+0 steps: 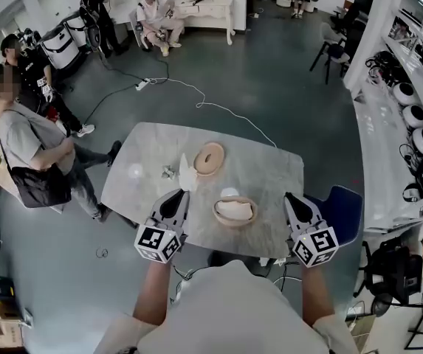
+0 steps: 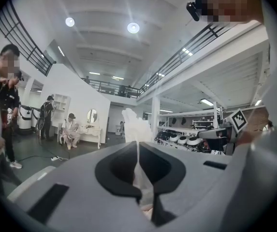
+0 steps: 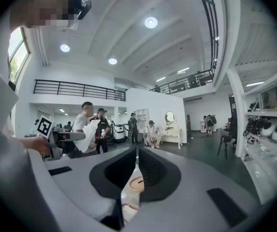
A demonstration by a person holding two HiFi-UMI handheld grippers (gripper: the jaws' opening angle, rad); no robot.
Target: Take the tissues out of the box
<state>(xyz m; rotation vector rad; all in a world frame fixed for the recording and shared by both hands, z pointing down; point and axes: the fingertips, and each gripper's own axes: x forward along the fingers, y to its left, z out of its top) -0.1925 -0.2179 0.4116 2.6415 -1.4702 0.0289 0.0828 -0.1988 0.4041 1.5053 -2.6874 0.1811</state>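
A round wooden tissue box (image 1: 234,211) with white tissue inside stands on the marble table (image 1: 270,179) near its front edge. Its ring-shaped lid (image 1: 210,158) lies farther back. My left gripper (image 1: 184,192) is shut on a white tissue (image 1: 187,177), held above the table to the left of the box. In the left gripper view that tissue (image 2: 137,124) sticks up past the closed jaws of the left gripper (image 2: 138,146). My right gripper (image 1: 288,196) hovers right of the box, shut with nothing in it. Below the right gripper's (image 3: 137,151) closed jaws, the lid (image 3: 136,183) shows.
A small crumpled tissue (image 1: 168,172) lies on the table left of the lid. A blue chair (image 1: 342,209) stands at the table's right side. People stand to the left (image 1: 30,146), a cable (image 1: 218,109) runs over the floor, and shelves (image 1: 410,116) line the right wall.
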